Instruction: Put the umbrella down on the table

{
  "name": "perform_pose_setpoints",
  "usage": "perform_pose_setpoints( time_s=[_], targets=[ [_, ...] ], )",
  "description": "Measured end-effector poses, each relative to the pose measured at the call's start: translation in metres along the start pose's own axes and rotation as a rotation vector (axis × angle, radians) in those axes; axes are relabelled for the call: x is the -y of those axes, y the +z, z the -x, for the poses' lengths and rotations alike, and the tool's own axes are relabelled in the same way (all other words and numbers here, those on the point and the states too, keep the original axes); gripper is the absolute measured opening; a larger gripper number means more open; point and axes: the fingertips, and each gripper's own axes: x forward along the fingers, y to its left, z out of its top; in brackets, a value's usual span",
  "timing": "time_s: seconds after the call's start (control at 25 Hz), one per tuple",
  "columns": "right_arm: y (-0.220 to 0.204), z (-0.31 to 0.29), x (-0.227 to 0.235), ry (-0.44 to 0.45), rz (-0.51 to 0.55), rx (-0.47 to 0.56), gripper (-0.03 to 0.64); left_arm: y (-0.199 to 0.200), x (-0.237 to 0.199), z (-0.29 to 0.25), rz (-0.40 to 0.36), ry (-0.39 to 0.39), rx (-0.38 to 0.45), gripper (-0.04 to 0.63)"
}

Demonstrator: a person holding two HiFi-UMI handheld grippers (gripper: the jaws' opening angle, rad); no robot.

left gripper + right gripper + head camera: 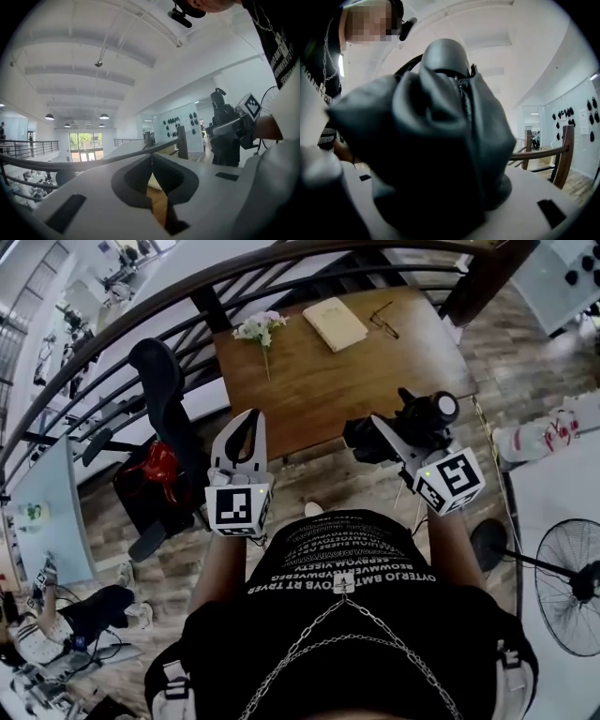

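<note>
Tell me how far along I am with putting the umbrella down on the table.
Done: the folded black umbrella is picked up, clamped in the right gripper. In hand: it's held in the air, not yet on the wooden table. Left: bring it over the bare wood and set it down. The left gripper is shut and empty.

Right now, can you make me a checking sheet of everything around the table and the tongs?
Surface: wooden table, in front of the person.
Job's things: folded black umbrella, held in the air by the table's near edge, not yet set down.
Clutter: flowers, book and glasses at the table's far end.
Grippers: right tongs shut on the umbrella; left tongs shut, empty.
Cables: nothing seen.
Surroundings: black chair with something red left of the table; curved railing; fan at right.
</note>
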Motion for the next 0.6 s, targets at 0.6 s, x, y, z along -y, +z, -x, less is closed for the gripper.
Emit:
perform_pose_setpoints(
  time_s=[0.6],
  targets=[
    [-0.034,-0.063,0.042,0.033,-0.084,-0.063,0.284,-0.031,-0.019,-0.041,0.024,0.043,-0.088,0.031]
  ],
)
